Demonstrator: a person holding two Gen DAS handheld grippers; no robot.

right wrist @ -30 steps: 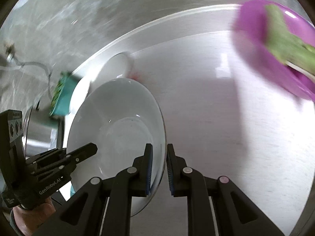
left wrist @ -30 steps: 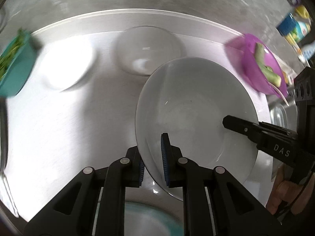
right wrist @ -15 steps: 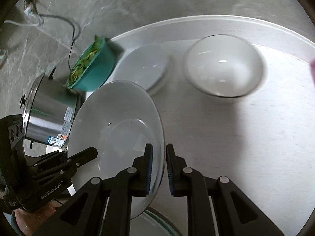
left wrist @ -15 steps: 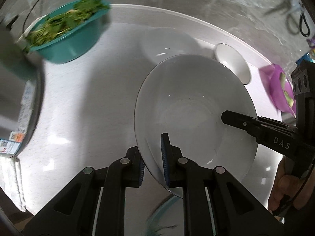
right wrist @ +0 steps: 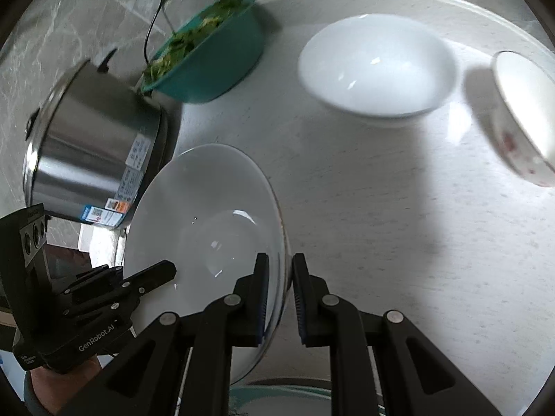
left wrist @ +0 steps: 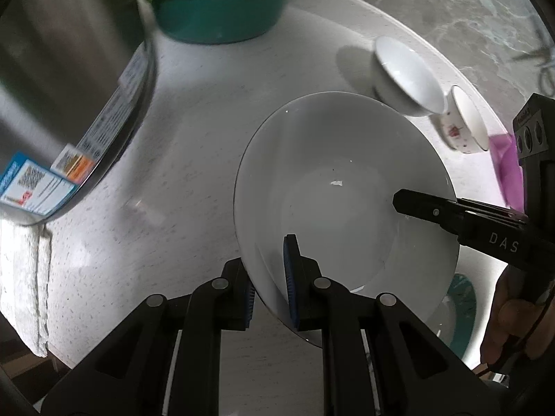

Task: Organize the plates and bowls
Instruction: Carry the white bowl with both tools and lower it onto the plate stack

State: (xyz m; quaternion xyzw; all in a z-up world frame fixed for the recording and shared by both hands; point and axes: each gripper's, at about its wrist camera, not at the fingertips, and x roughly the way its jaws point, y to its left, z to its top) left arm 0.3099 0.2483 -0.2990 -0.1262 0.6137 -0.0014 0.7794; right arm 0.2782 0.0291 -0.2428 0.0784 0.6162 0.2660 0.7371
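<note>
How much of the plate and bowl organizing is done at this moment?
Nothing looks stacked yet. In hand: both the left gripper and right gripper clamp the white plate above the table. Left: the white bowl and the flowered bowl stand apart, unsorted.

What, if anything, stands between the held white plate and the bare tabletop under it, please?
Nothing visible does. The plate is held at opposite rims by both hand-held grippers, left and right. The pot, white bowl and flowered bowl stand aside.
</note>
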